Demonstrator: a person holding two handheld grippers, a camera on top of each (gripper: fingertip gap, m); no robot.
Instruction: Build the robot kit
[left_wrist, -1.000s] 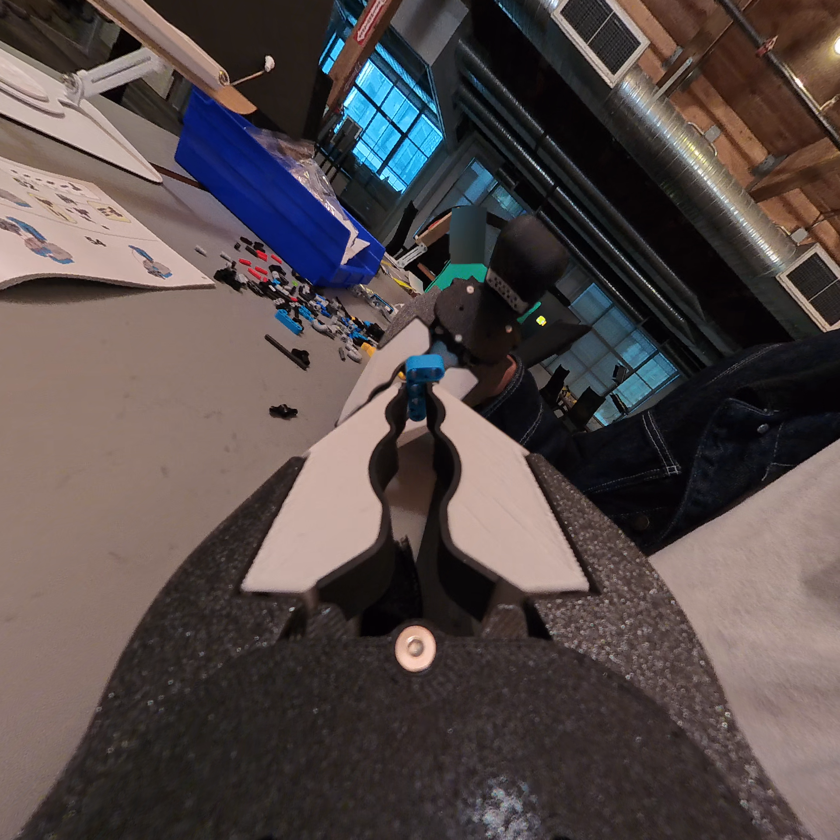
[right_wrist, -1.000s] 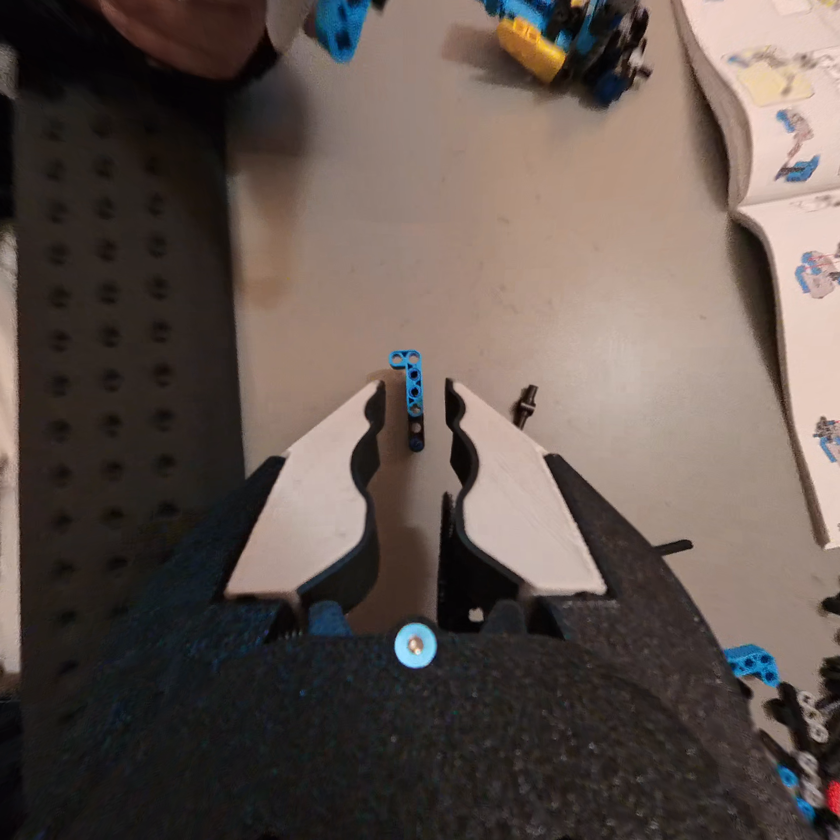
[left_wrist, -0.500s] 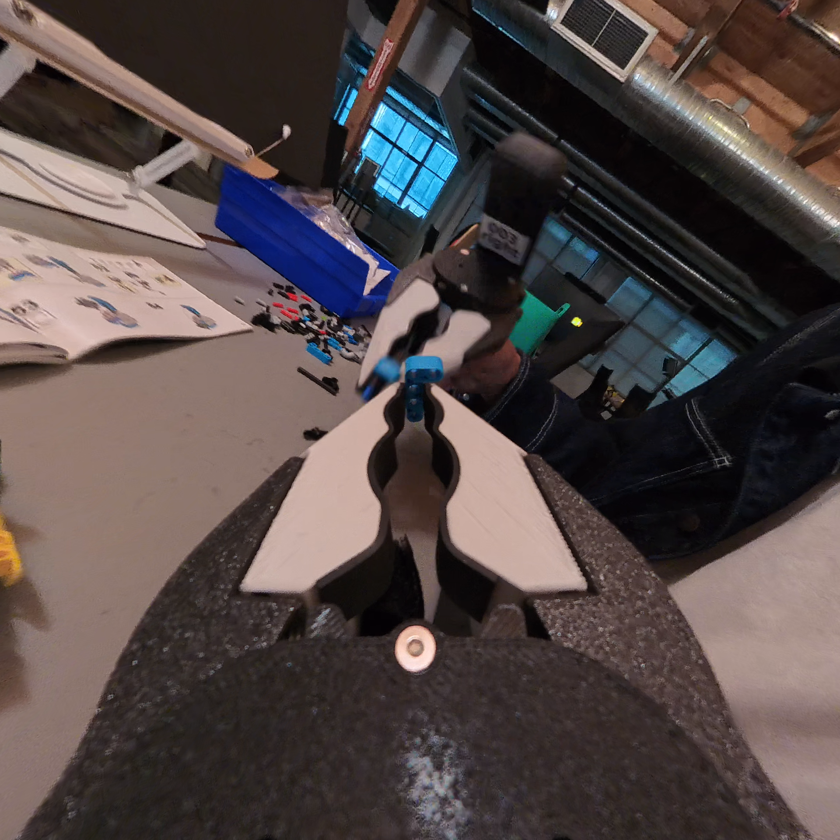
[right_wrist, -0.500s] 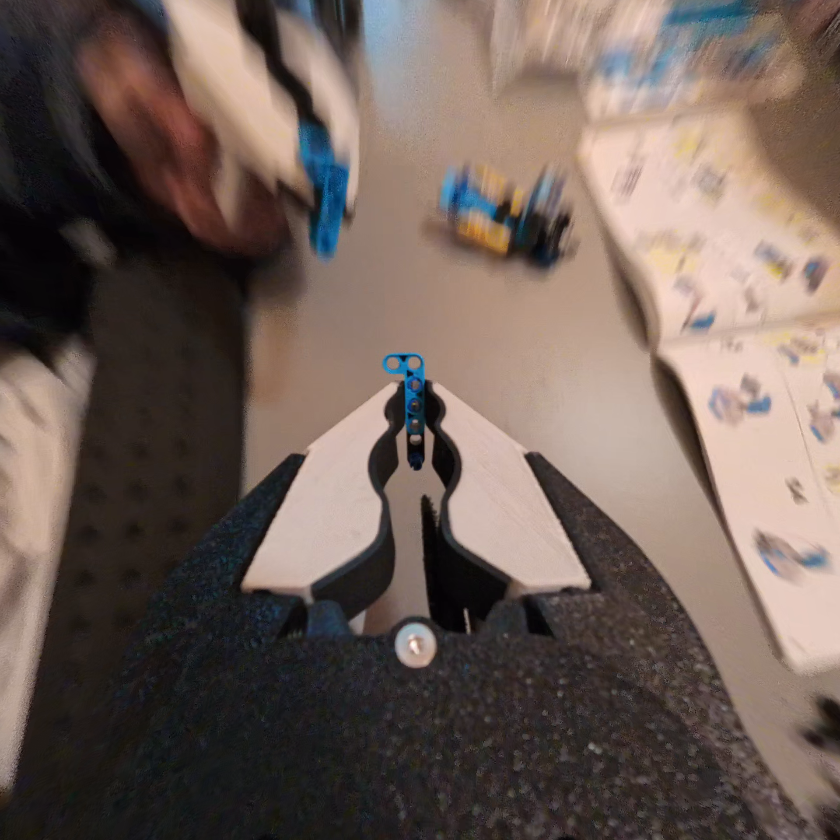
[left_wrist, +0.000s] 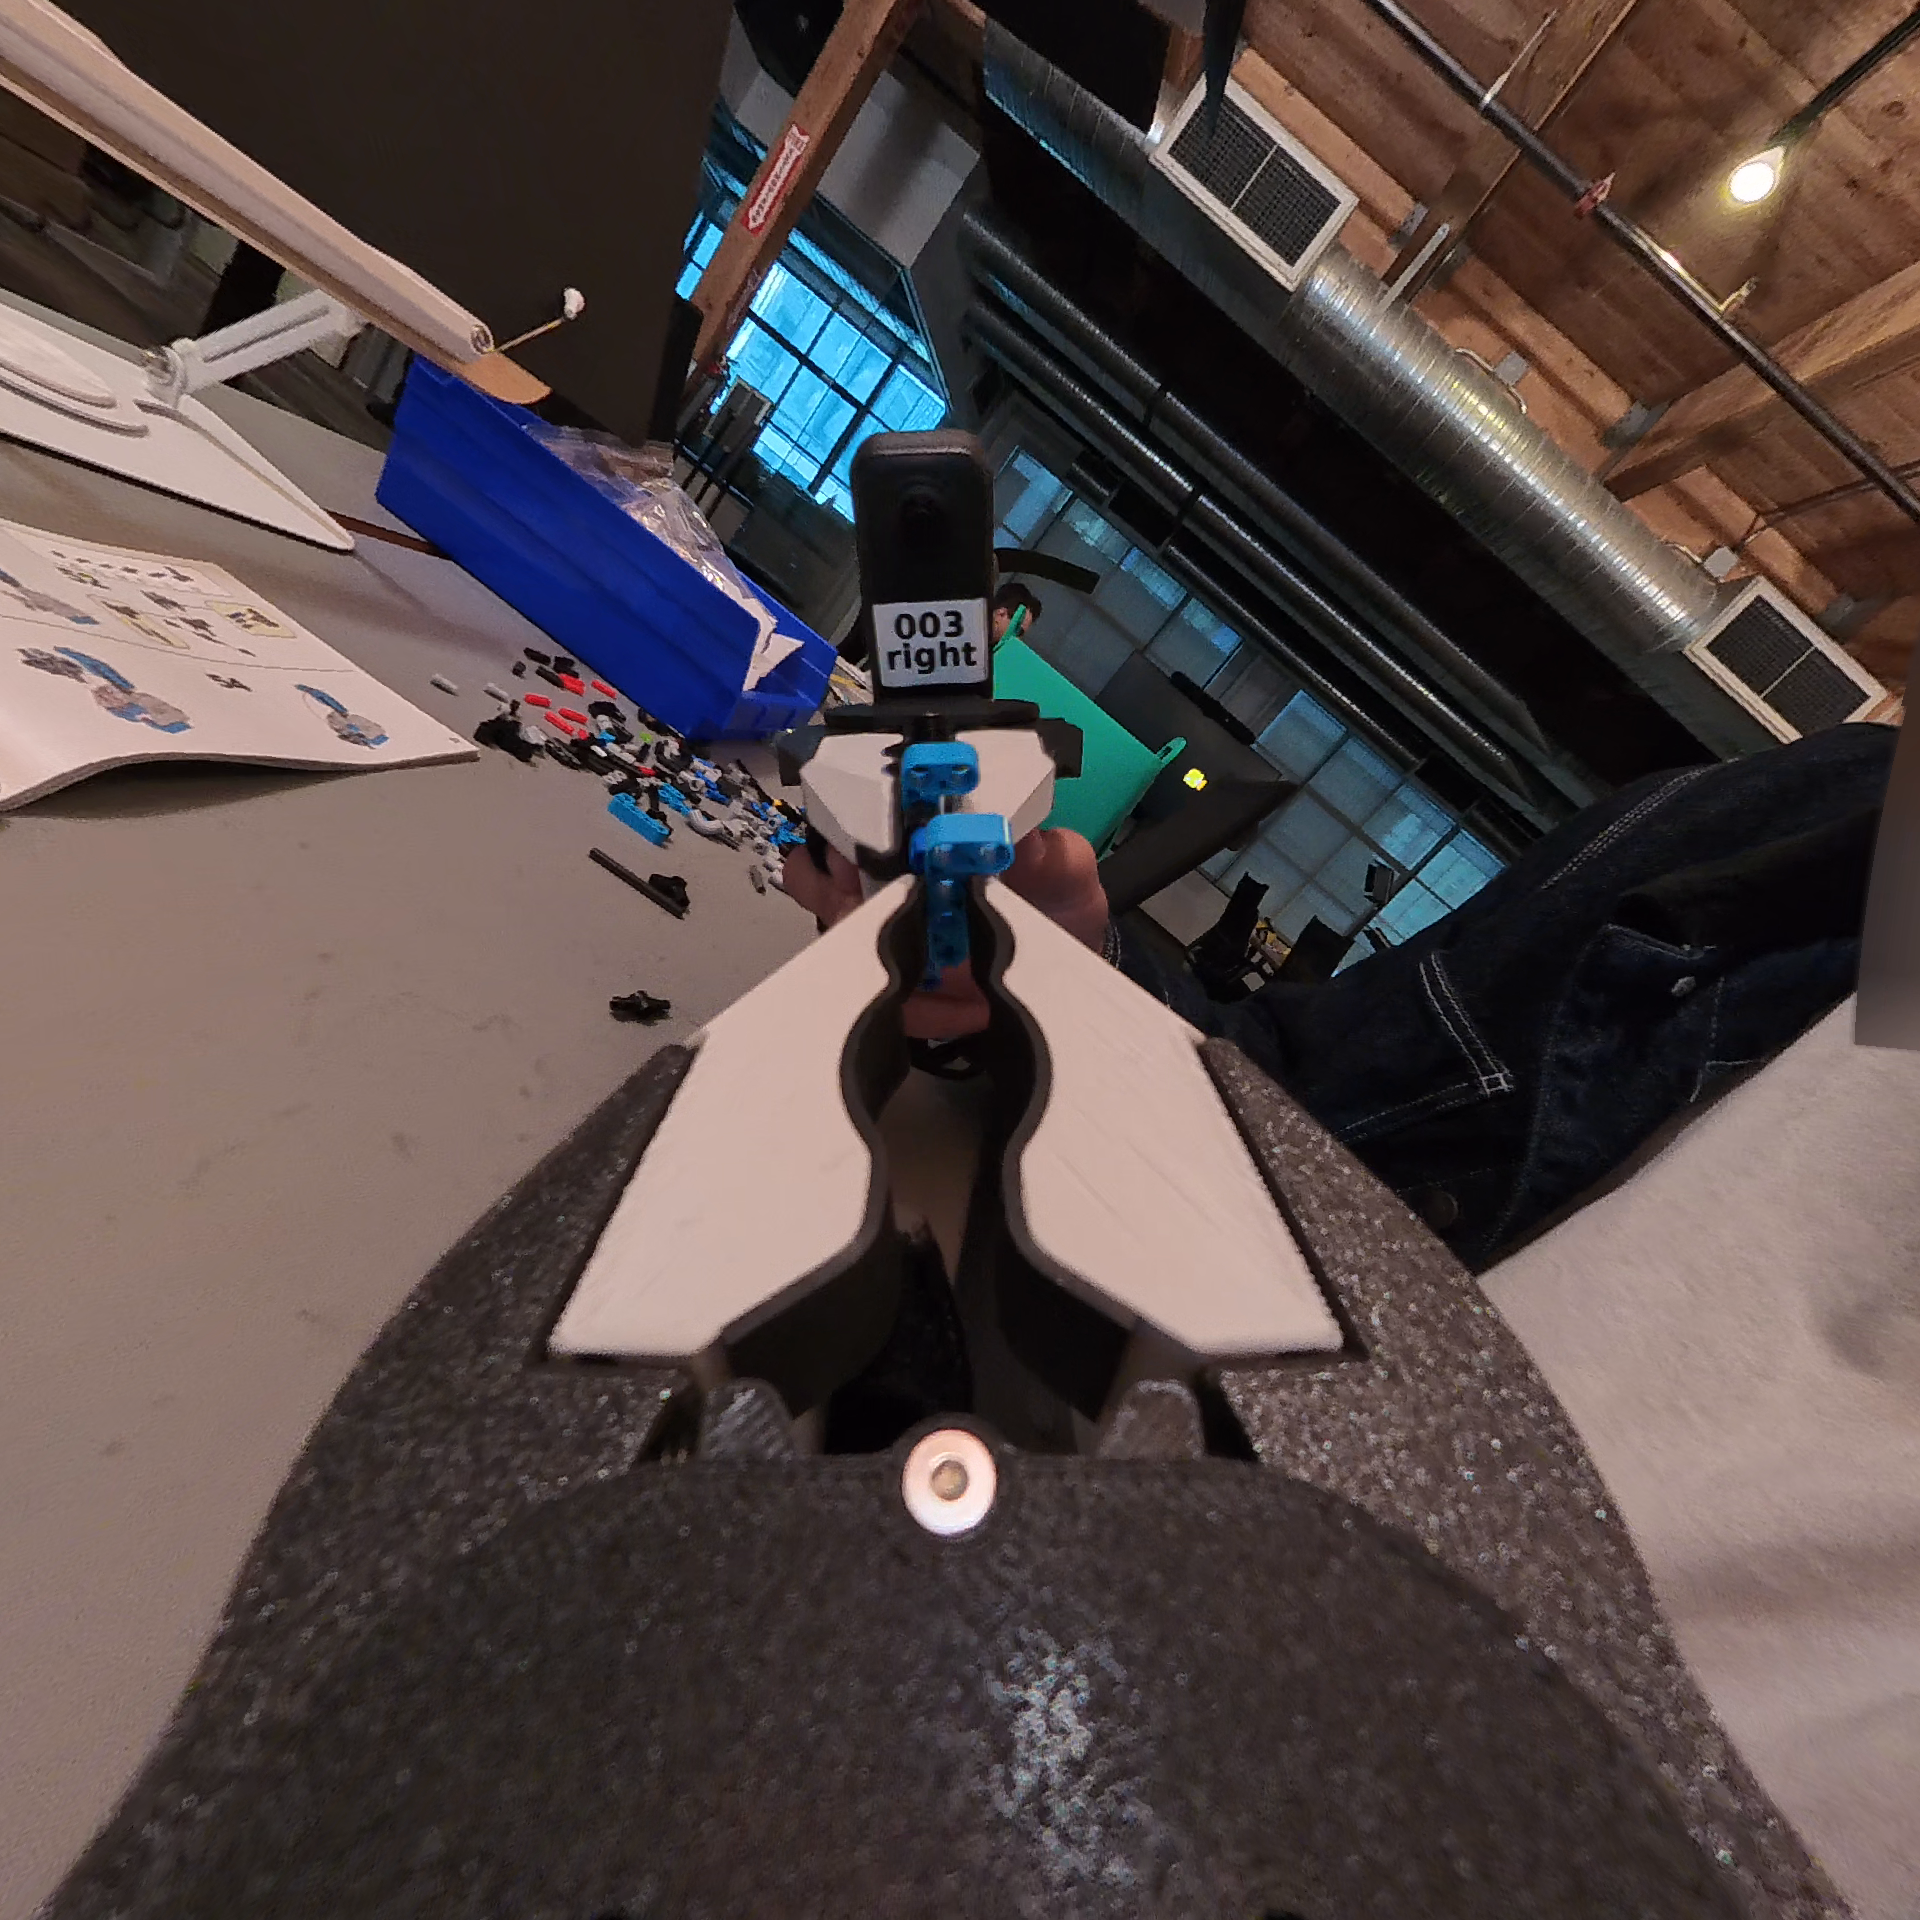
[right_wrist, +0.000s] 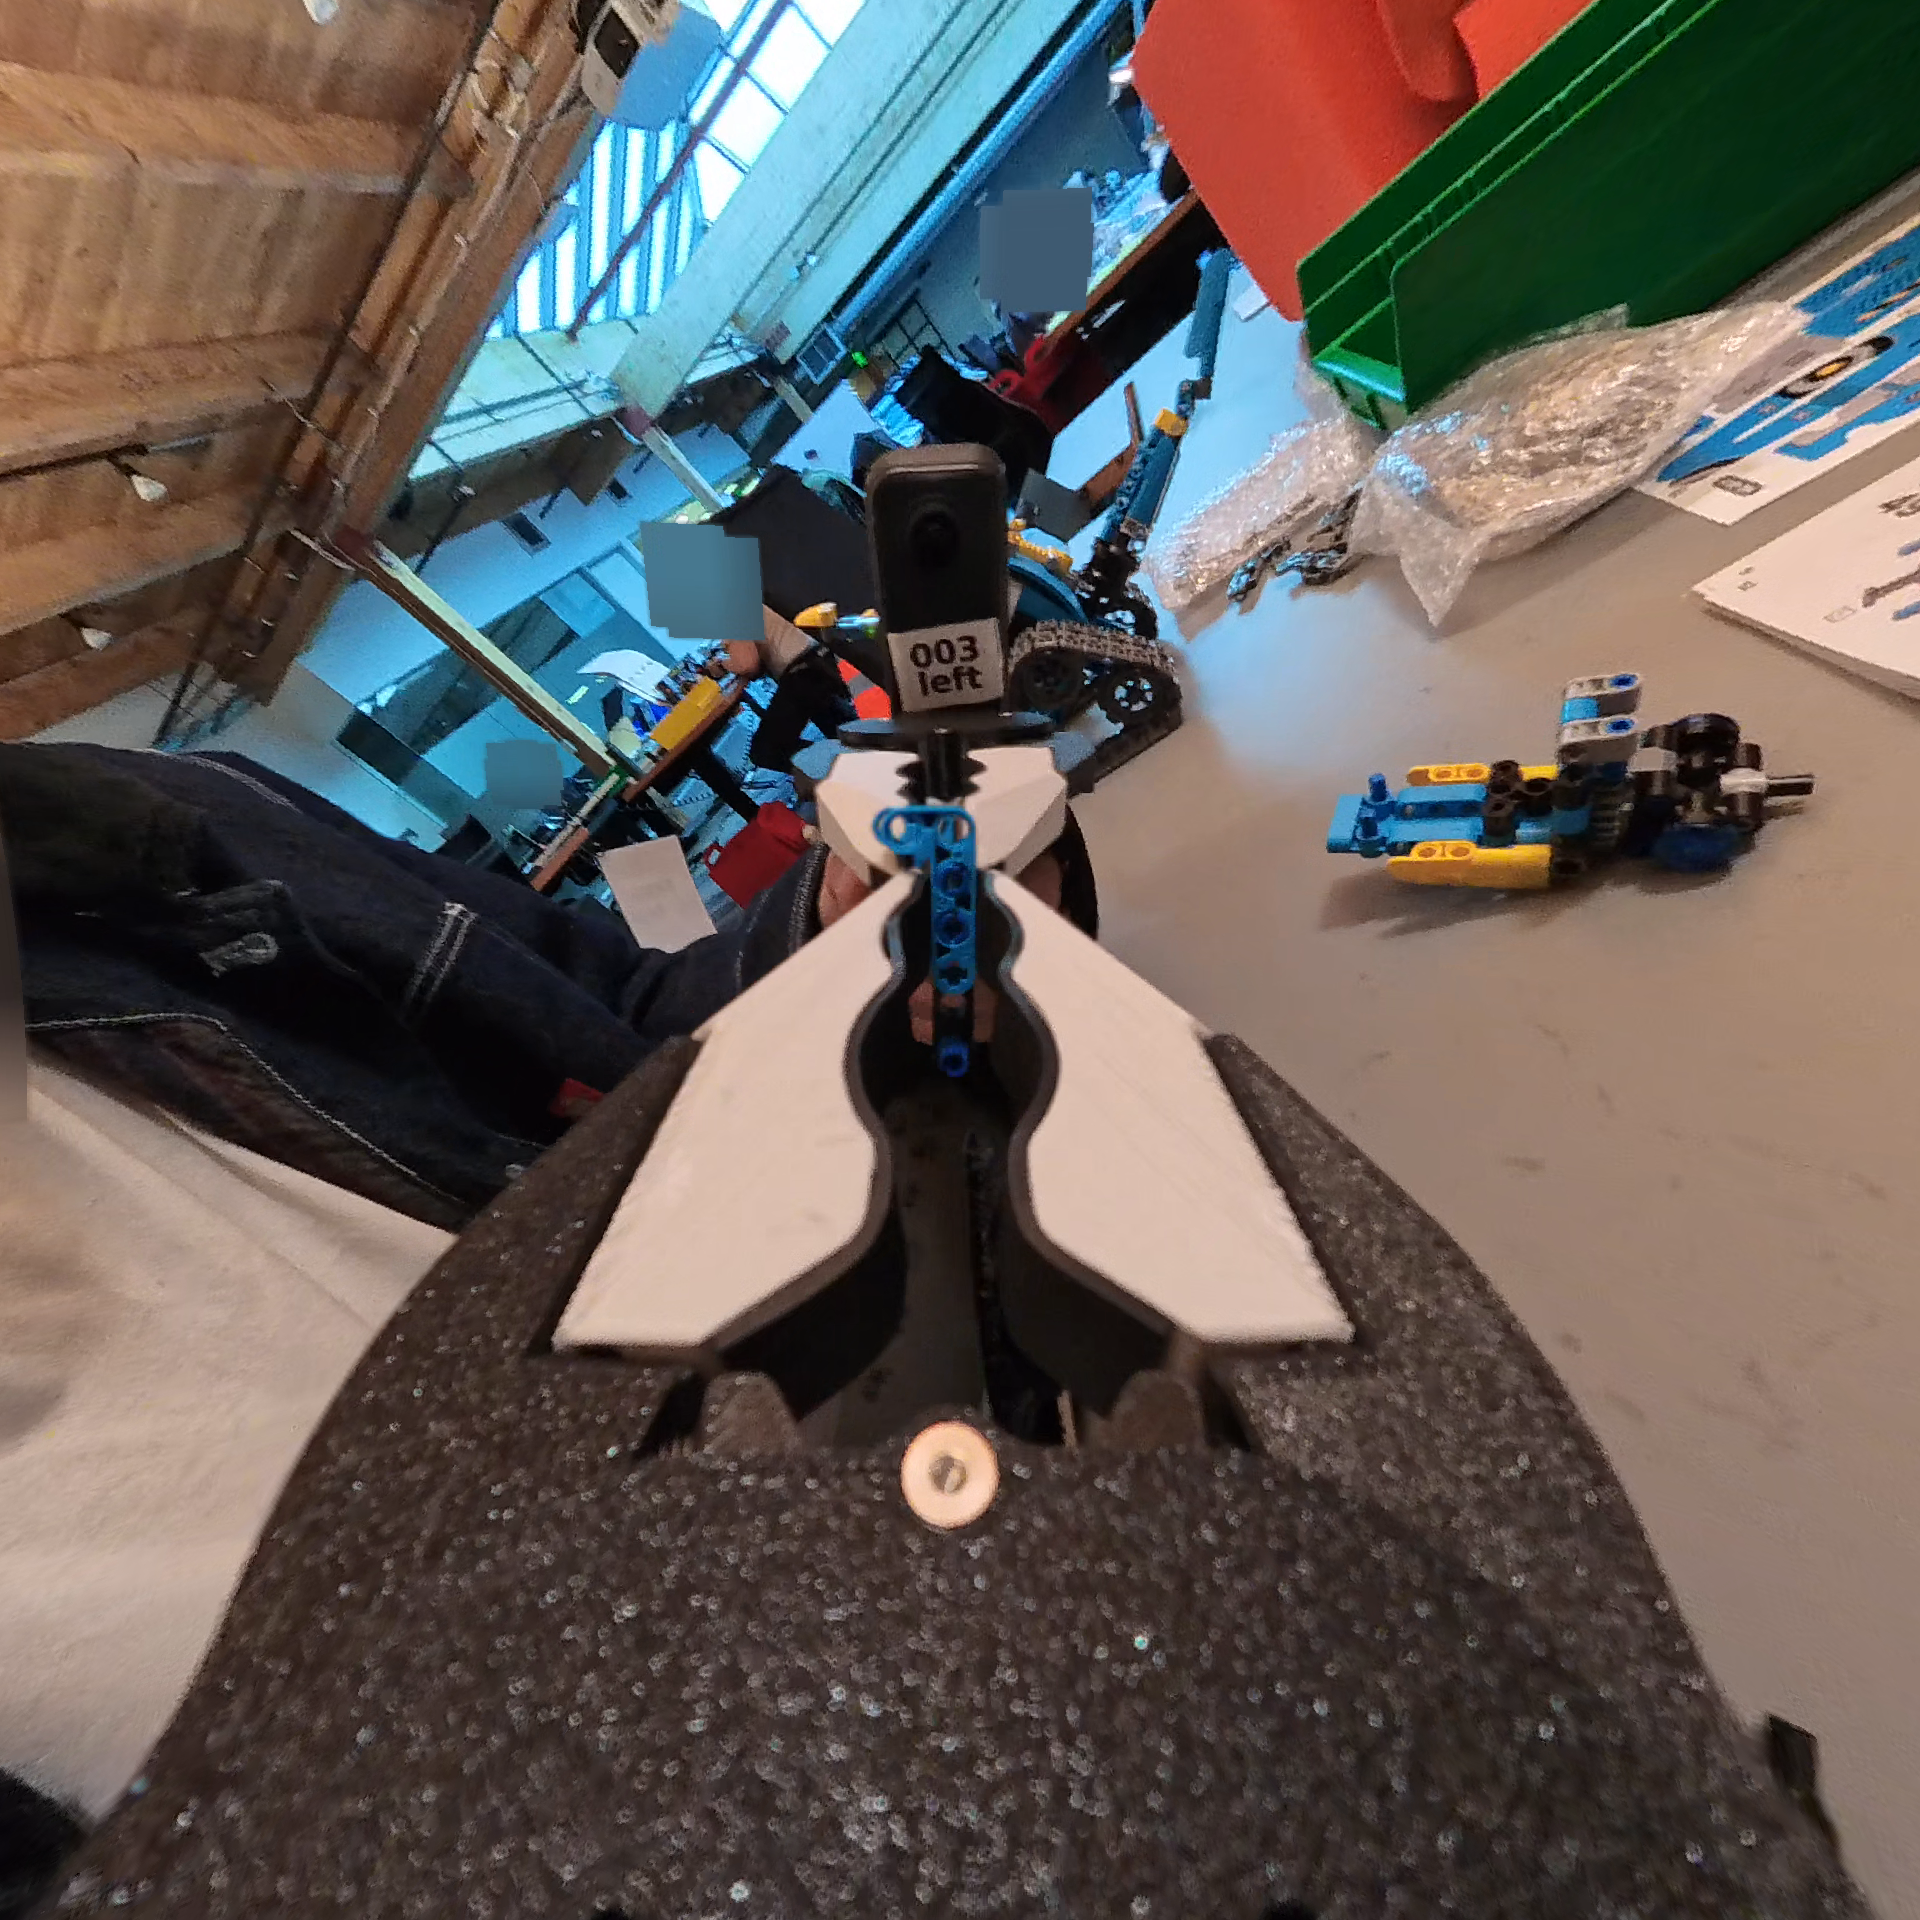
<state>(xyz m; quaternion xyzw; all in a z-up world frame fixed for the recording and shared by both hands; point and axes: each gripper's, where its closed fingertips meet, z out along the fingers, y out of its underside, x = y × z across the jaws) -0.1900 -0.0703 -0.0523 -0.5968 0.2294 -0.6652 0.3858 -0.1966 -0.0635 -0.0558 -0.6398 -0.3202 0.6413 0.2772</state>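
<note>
L gripper (left_wrist: 948, 914) clamps a blue L-beam (left_wrist: 951, 883); R gripper (right_wrist: 948, 904) clamps its own blue L-beam (right_wrist: 945, 935). Both held up off the grey table (left_wrist: 260, 1039), tips facing, beams nearly touching. I'd say: line up holes square, keep wrists steady, push slow w/ no twist.

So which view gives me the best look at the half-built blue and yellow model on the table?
The right wrist view: the blue and yellow model lies whole and sharp on the grey table, right of the tongs. The left wrist view does not show it.
</note>
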